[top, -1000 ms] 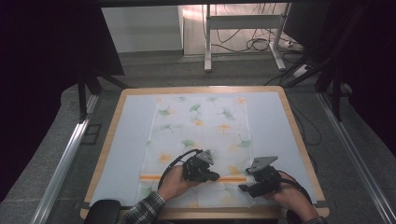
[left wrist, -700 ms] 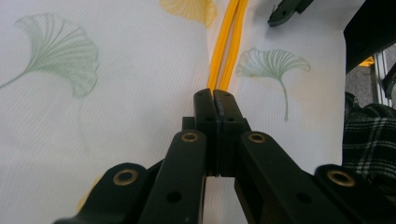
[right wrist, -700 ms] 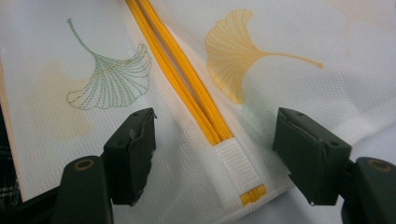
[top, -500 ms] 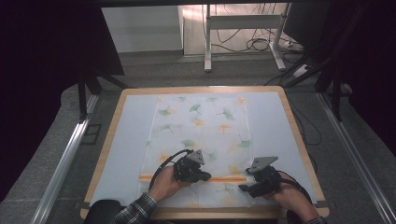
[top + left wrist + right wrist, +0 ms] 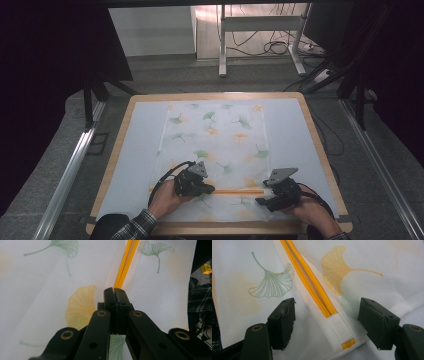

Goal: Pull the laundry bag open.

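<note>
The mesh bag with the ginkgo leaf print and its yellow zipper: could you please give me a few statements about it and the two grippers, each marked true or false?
1. The left gripper has its jaws closed right at the yellow zipper. True.
2. The right gripper is clamped shut on the zipper. False: its jaws stand apart on either side of the zipper's end, not pressing it.
3. The mesh bag lies flat on the table. True.
4. The zipper is blue. False: it is yellow.
5. In the high view, the zipper runs between the two grippers. True.
</note>
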A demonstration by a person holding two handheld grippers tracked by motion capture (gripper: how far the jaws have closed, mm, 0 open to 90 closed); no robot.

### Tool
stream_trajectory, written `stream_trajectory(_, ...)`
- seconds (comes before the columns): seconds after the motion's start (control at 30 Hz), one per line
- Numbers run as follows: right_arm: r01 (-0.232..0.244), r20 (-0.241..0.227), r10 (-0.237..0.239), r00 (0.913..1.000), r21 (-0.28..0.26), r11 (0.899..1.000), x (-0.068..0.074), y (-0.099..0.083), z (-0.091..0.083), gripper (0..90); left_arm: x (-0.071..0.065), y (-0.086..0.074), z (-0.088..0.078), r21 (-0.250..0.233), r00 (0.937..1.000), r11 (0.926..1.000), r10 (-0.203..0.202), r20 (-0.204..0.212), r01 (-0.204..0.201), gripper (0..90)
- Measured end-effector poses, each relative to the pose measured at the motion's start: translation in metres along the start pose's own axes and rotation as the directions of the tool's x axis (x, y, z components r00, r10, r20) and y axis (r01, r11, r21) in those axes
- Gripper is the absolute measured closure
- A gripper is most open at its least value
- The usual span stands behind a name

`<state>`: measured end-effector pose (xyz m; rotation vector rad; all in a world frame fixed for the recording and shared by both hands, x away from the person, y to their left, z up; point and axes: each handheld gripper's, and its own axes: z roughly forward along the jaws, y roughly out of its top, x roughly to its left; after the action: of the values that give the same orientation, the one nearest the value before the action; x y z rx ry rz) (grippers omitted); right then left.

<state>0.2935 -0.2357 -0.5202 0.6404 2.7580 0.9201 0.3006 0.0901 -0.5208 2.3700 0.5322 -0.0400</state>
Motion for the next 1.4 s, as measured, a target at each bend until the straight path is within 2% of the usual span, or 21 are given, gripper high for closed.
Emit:
stream_trajectory(0.53,0.000,0.002,0.000,1.0000,-0.006,1.000,0.000,-0.001,0.000,29.9,0.008,-0.033,-0.026,-0.024,0.9962,0.9966,-0.080,-0.036,0.079,90.0)
stream_trajectory(1.4,-0.002,0.003,0.002,1.0000,-0.008,1.000,0.000,-0.001,0.000,29.8,0.013,-0.059,-0.053,-0.047,0.9889,0.9910,-0.129,-0.075,0.125,90.0)
